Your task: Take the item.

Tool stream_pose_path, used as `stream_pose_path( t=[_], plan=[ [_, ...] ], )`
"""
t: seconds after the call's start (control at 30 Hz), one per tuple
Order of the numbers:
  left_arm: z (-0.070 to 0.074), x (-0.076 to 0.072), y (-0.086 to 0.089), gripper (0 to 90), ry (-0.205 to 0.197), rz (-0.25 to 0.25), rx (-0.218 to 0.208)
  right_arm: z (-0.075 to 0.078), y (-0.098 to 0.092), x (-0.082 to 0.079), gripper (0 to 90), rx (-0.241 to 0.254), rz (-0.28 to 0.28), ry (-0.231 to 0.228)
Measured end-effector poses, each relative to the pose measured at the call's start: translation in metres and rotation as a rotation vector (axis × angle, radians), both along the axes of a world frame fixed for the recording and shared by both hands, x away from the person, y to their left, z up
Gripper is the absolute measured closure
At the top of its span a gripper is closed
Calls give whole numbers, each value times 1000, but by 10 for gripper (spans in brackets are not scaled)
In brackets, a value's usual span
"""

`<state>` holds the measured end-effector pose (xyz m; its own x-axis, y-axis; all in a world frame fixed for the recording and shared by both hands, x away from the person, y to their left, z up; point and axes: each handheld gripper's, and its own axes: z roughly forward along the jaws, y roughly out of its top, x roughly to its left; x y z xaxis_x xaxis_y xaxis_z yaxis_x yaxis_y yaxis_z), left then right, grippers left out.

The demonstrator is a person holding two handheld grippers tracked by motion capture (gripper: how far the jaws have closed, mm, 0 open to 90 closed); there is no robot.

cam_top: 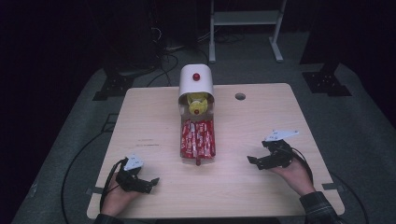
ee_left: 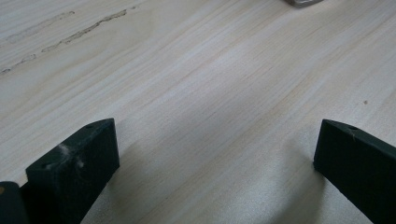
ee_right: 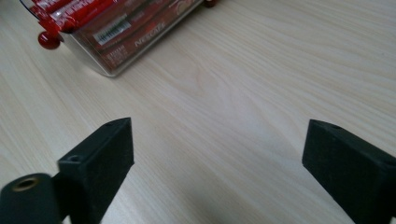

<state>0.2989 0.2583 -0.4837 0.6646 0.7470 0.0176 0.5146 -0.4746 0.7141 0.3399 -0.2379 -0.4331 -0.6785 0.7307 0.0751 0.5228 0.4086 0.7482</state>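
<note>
Currently both grippers rest low on the table [cam_top: 261,186] near its front edge, nothing in either; I read this as the start position, before any reach.

Left gripper [cam_top: 152,181]: near the front-left corner, jaws spread wide and empty. Its own view looks across bare wood between the jaws, with scuff marks [ee_left: 70,35] farther off.

Centre: a clear tray [cam_top: 198,138] lies lengthwise on the table, running from mid-table toward the back edge. Its near part is packed with red sachets [cam_top: 198,135], laid side by side. A small red knob [cam_top: 198,162] sits at the tray's front end. At the tray's far end there are yellow items [cam_top: 198,99] and a second red ball [cam_top: 197,112]; I cannot tell what the yellow items are. A white dome cover [cam_top: 196,79], red knob on top, stands over that far end at the back edge.

Right gripper [cam_top: 252,162]: toward the front-right corner, jaws wide apart, empty, pointing toward the tray. In the right gripper view the tray corner [ee_right: 109,46] with its sachets lies ahead and to the left, well apart from the jaws.

Judgement: step in hand is the approach. The next move calls for one gripper to travel to the tray's front end, with jaws narrowed enough to take a single sachet or the knob.
</note>
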Motion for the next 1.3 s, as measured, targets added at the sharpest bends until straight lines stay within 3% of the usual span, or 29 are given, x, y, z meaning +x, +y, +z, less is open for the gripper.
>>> stream_pose_path(
  t=[1.3],
  plan=[
    [0, 0, 0, 0, -2, 1, -3, 27, 59, 25, 112, 44, 92, -40]
  ],
)
